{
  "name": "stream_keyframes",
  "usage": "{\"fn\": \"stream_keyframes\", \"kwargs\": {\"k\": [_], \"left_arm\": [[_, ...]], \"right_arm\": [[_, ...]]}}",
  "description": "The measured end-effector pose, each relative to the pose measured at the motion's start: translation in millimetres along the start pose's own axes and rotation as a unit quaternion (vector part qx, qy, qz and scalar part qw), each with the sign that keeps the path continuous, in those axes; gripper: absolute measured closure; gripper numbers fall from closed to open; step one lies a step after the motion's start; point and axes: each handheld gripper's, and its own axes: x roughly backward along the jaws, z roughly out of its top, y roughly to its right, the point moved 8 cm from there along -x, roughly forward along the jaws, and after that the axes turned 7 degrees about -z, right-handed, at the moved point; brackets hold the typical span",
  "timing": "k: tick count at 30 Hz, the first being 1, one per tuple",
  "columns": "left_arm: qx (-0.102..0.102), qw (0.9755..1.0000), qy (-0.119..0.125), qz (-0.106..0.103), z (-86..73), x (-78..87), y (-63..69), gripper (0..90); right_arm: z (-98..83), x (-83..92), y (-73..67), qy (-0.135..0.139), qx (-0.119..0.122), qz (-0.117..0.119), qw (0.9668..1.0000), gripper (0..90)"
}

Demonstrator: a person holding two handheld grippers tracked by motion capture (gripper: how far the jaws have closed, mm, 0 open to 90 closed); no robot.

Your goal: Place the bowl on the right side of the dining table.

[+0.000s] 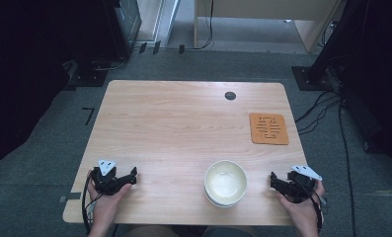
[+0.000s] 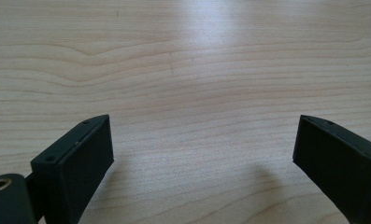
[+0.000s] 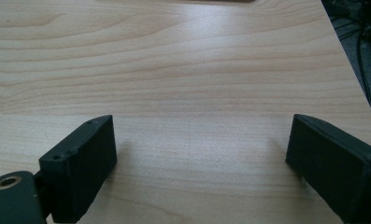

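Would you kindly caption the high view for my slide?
Two open grippers, left and right, flank stacked bowls on a wooden table; orange trivet far right.

A light wooden table (image 1: 183,128) on grey carpet (image 1: 45,143), in a dim room.

Behind the table stands pale wooden furniture (image 1: 262,15); black stands flank it on the left (image 1: 92,74) and right (image 1: 307,76). Cables (image 1: 344,138) trail over the carpet at the right. Both sides fall into deep shadow, and soft light glares off the tabletop.

Left gripper (image 1: 127,179) and right gripper (image 1: 278,181): fingers (image 2: 75,163) spread wide, empty.
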Motion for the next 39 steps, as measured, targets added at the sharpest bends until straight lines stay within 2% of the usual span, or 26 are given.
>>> {"fn": "stream_keyframes", "kwargs": {"k": [6,9,10,13,14,17,18,27,33,39], "left_arm": [[0.001,0.9999,0.015,0.0,1.9,2.8,-0.5,4.6],[0.0,0.9998,0.021,-0.002,3.0,4.9,-0.5,4.6],[0.0,0.9998,0.021,-0.002,3.0,4.9,-0.5,4.6],[-0.004,0.9997,0.024,-0.002,4.2,5.9,0.4,4.6],[-0.006,0.9997,0.025,-0.001,4.7,6.2,1.0,4.6],[-0.001,0.9996,0.027,-0.007,6.2,6.5,4.3,4.6],[-0.002,0.9996,0.028,-0.008,7.0,6.9,6.2,4.6],[-0.024,0.9983,0.045,-0.029,14.4,13.7,36.5,4.6],[-0.025,0.997,0.049,-0.055,18.2,18.4,57.4,4.6],[-0.042,0.9955,0.051,-0.069,21.2,23.0,76.7,4.6]], "right_arm": [[-0.6,1.9,2.1,0.003,-0.01,0.008,0.9999,10.0],[0.6,2.3,4.3,0.011,-0.014,-0.013,0.9998,13.0],[0.6,2.3,4.3,0.011,-0.014,-0.013,0.9998,13.0],[5.1,7.7,3.6,0.026,-0.011,-0.022,0.9994,13.1],[11.5,14.8,0.9,0.041,-0.014,-0.019,0.9989,13.0],[18.2,22.4,-2.5,0.055,-0.015,-0.014,0.9983,13.1],[23.7,29.9,-6.9,0.068,-0.015,-0.006,0.9976,13.0],[34.3,47.8,-23.7,0.089,-0.008,0.021,0.9958,14.0],[42.5,57.5,-34.9,0.107,-0.005,0.035,0.9937,15.2],[48.4,64.2,-46.0,0.114,0.001,0.05,0.9923,15.5]]}}
